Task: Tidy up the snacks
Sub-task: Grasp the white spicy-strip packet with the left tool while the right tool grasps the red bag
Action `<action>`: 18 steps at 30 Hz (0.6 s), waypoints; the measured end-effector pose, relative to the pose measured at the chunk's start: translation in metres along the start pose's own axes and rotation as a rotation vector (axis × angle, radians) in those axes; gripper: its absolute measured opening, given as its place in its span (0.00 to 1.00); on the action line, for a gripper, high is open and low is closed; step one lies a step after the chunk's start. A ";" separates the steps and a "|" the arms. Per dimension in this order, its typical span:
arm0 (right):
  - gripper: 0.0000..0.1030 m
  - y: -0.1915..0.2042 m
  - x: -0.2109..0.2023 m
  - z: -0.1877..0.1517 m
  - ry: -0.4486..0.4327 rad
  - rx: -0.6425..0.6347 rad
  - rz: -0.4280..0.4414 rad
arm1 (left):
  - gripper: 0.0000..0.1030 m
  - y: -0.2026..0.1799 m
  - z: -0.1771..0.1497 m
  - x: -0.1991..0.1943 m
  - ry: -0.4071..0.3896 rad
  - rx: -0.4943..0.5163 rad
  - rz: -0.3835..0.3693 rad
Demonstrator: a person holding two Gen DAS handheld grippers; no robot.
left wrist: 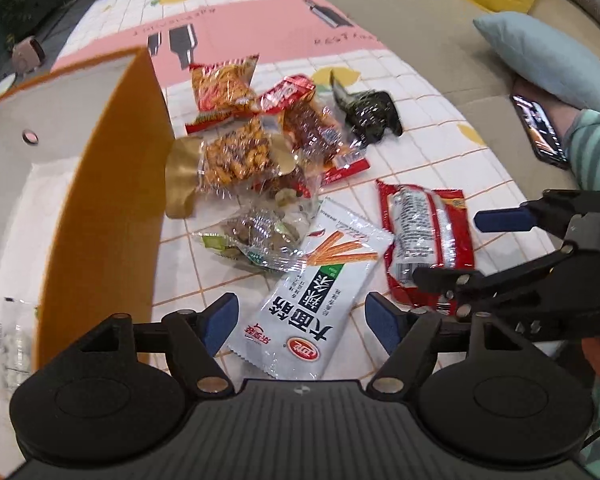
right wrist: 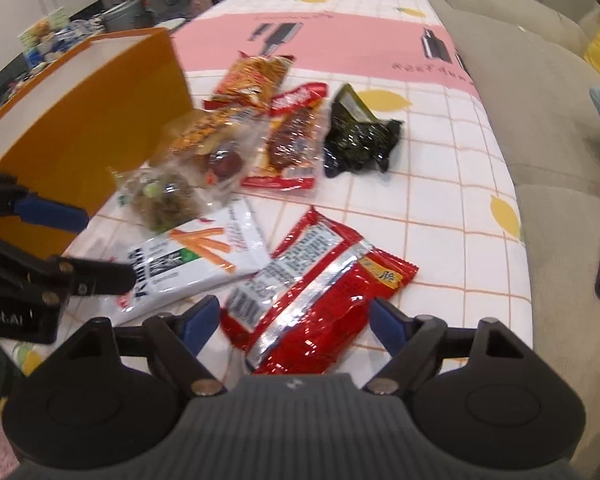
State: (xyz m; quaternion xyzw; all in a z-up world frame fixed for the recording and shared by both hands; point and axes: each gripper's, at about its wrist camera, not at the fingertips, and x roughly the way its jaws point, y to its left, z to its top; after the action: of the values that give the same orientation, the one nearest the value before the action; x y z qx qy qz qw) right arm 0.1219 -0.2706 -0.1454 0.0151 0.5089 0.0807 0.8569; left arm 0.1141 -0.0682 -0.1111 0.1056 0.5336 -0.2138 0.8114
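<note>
Snacks on table, both grippers released.
Left gripper straddled the white packet; right gripper straddled the red packet. Further snacks lay piled beside the orange box.

Landmark: the orange box, standing open-topped at the left of the table.
Right of the box wall: packed tight by a snack pile, touching it.
Nearer than the pile: taken up by the white packet and the red packet.
Far beyond the box: bare pink tablecloth is left open.
Far right: closed off by the sofa.
</note>
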 end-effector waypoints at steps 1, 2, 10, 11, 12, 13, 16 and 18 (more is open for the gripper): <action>0.78 -0.002 0.002 0.002 0.003 0.017 -0.005 | 0.82 0.002 -0.001 0.004 0.003 -0.010 -0.002; 0.78 -0.004 0.004 0.004 0.004 0.037 -0.008 | 0.82 0.004 -0.001 0.007 0.005 -0.018 -0.003; 0.80 -0.014 0.021 0.013 0.017 0.152 -0.033 | 0.82 0.005 -0.006 0.028 0.028 -0.018 -0.005; 0.80 -0.014 0.023 0.013 0.020 0.157 -0.034 | 0.83 0.004 -0.006 0.030 0.027 -0.010 -0.007; 0.80 -0.014 0.024 0.014 0.022 0.159 -0.034 | 0.85 0.003 -0.007 0.032 0.025 -0.009 -0.013; 0.80 -0.014 0.026 0.014 0.023 0.155 -0.035 | 0.85 0.003 -0.007 0.034 0.020 -0.013 -0.017; 0.80 -0.011 0.029 0.013 0.029 0.127 -0.041 | 0.85 0.003 -0.009 0.035 0.009 -0.028 -0.019; 0.78 -0.010 0.028 0.012 0.025 0.109 -0.042 | 0.83 0.001 -0.010 0.035 0.024 -0.030 -0.022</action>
State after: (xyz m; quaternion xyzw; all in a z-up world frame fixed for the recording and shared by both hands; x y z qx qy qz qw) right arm 0.1470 -0.2752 -0.1654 0.0502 0.5232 0.0350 0.8500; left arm 0.1181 -0.0716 -0.1466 0.0901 0.5475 -0.2133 0.8041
